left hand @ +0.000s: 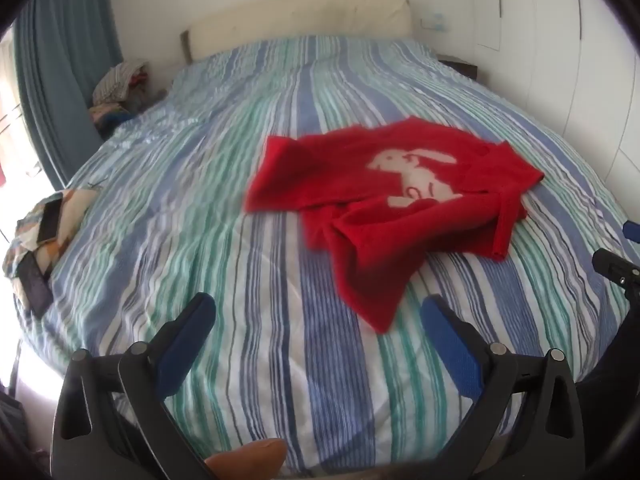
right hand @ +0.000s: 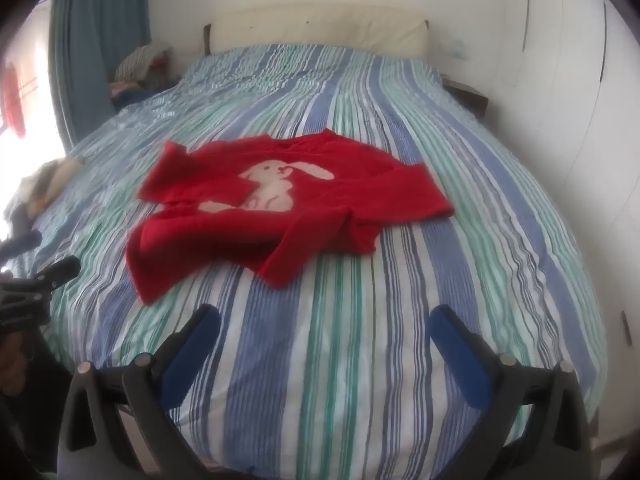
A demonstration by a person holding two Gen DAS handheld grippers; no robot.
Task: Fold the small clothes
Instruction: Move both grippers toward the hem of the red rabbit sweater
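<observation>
**Striped bed, red jumper, both jaws wide: how we'd start this fold**

Striped blue, green and white cotton covers the whole bed (right hand: pixel 360 360), and that's our work surface, so we've got loads of room. Sitting roughly mid-bed is the small red sweater (right hand: pixel 280 208) with a pale rabbit (right hand: pixel 276 188) on the front. It's face up but rumpled: the near hem is bunched and flipped over itself, and one sleeve (left hand: pixel 372 288) trails toward us in the left wrist view.

Our left gripper (left hand: pixel 320 312) and right gripper (right hand: pixel 324 320) both hang over bare sheet on the near side of the sweater, angled down at it, jaws fully apart and nothing between them. Neither is touching the cloth yet.

Our take on doing this step well:

- Flatten first. Folding over that bunched hem would probably lock in the lumps.
- Pinch one layer only at the hem corners, one gripper each, then tug gently toward us to spread it.
- Lay the stray sleeve across the body before any big fold.
- Knit looks soft and stretchy, so we'd go slow; a hard yank could drag the whole thing along the sheet.

Frames are a bit blurry, so exact sleeve layering is hard to call.
</observation>
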